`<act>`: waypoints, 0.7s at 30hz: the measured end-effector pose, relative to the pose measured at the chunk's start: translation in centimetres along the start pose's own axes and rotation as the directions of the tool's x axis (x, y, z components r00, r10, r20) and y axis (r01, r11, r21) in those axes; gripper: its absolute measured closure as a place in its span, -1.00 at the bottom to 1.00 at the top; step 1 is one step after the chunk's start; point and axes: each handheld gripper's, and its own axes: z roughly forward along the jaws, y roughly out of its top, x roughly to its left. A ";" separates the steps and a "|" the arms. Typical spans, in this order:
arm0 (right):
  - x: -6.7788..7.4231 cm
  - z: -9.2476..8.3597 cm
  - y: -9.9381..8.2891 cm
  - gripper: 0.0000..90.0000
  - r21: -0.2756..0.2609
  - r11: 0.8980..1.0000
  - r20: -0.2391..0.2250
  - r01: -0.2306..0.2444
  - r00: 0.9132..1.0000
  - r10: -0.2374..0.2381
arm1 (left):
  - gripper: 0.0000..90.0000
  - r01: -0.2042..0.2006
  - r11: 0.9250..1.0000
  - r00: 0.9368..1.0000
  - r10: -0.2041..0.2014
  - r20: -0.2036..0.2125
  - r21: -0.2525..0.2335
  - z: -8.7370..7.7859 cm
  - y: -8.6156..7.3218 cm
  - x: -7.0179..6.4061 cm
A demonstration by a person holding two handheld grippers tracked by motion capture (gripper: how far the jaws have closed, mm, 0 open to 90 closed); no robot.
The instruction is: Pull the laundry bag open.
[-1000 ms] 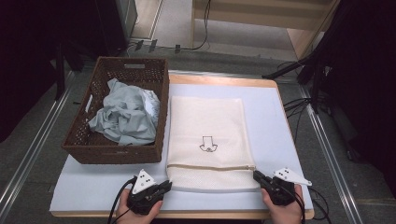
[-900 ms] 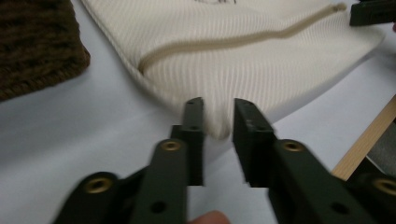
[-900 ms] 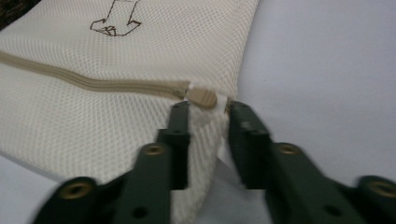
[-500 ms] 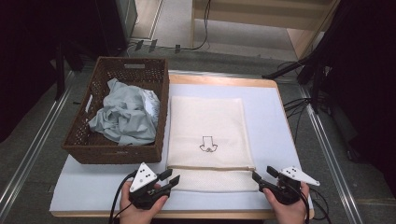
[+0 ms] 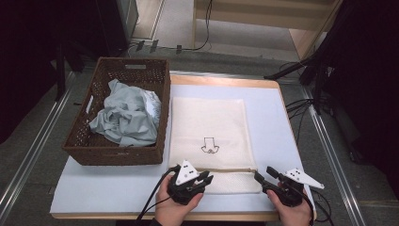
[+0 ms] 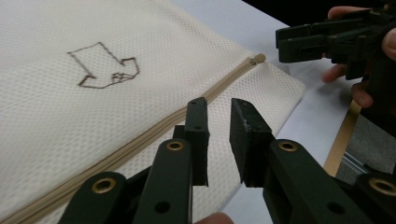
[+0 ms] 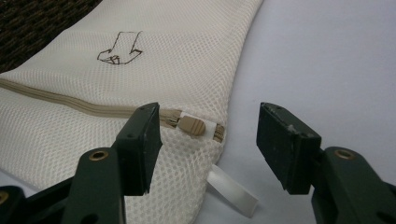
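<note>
A cream mesh laundry bag (image 5: 209,127) with a small arrow drawing lies flat on the white mat, its tan zip (image 6: 163,128) running along the near end. My left gripper (image 5: 206,178) hovers over the near edge at the bag's middle. Its jaws (image 6: 218,109) have just been closing and stand a narrow gap apart, with nothing between them. My right gripper (image 5: 263,173) is at the bag's near right corner. Its jaws (image 7: 210,112) are wide and have just been closing slightly. The zipper pull (image 7: 192,125) lies between them, untouched.
A brown wicker basket (image 5: 117,155) with crumpled grey cloth (image 5: 127,115) stands left of the bag. A white ribbon tab (image 7: 233,189) sticks out under the bag's corner. The white mat (image 5: 282,122) is bare to the right, and the table's wooden edge runs close behind both hands.
My left gripper has slid to the right along the bag's near edge, from its left corner toward the middle. The right gripper's jaws, shut a second ago, now stand apart.
</note>
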 end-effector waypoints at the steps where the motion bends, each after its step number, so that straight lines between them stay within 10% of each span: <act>1: 0.0 0.1 -0.1 -0.03 0.000 1.000 -0.011 0.006 1.000 -0.006 | 0.79 0.000 1.000 1.000 0.000 0.008 0.005 0.5 0.2 -0.2; 21: -0.3 0.7 -0.6 0.25 0.112 0.992 -0.098 -0.059 0.993 0.070 | 0.85 0.035 0.990 0.998 -0.041 0.043 0.139 8.2 0.6 -0.1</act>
